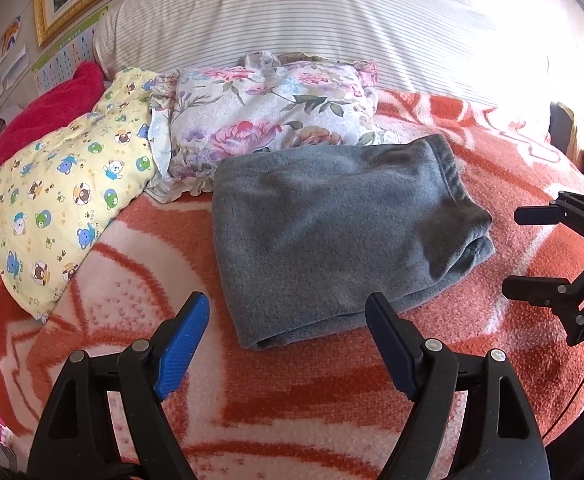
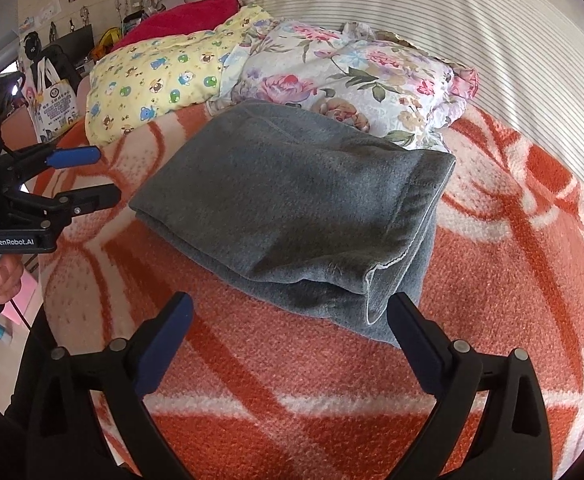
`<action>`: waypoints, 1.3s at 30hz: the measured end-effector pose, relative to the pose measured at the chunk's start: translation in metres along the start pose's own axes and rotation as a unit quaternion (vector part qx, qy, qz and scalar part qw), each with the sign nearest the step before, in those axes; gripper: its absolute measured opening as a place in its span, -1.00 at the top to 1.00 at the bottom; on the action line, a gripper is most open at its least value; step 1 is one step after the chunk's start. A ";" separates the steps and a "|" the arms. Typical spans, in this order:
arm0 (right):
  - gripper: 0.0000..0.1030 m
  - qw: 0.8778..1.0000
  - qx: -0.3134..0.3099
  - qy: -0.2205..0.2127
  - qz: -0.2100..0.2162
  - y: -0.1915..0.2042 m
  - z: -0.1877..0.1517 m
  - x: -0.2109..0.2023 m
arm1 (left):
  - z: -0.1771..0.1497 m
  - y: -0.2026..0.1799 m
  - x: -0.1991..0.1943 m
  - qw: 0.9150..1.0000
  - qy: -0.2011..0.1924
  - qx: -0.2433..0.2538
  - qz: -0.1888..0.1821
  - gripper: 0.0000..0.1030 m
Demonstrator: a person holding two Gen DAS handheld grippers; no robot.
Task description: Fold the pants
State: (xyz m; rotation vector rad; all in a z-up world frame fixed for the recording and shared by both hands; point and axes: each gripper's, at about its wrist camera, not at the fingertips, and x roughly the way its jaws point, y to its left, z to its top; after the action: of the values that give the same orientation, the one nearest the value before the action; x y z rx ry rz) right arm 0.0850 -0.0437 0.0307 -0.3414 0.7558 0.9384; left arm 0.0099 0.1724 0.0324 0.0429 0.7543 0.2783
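Hovering with jaws spread wide and gripping nothing, left gripper [image 1: 288, 320] and right gripper [image 2: 292, 320] just short of the grey pants [image 1: 331, 236], folded into a thick, soft fleece bundle lying on the fuzzy orange-and-white blanket [image 1: 471, 312] near the middle of the bed. Risking, by judgement, a sprung fold: loose layered edges at the near corner, plush and springy, likely to slide open under any nudge or snag from a withdrawing finger. Beyond, pressed against the bundle's far edge, a puffy floral pillow [image 1: 276, 108], beside it a yellow bear-print pillow [image 1: 60, 208], then a striped headboard cushion [image 1: 292, 12].
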 end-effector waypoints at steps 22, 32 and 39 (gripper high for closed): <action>-0.91 1.000 -0.020 -0.010 0.000 0.011 0.008 -0.011 | 0.005 -0.006 -0.016 1.000 -0.018 0.007 0.012 -0.64; -0.91 1.000 -0.026 -0.012 -0.002 0.016 0.010 -0.012 | 0.006 -0.008 -0.018 1.000 -0.022 0.009 0.015 -0.64; -0.91 1.000 -0.026 -0.013 -0.001 0.016 0.010 -0.012 | 0.007 -0.007 -0.019 0.999 -0.026 0.006 0.018 -0.64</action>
State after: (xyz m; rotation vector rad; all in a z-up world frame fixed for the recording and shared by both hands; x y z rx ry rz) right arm 0.0716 -0.0359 0.0470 -0.3745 0.7076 0.9604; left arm 0.0027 0.1614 0.0492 0.0759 0.7038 0.3062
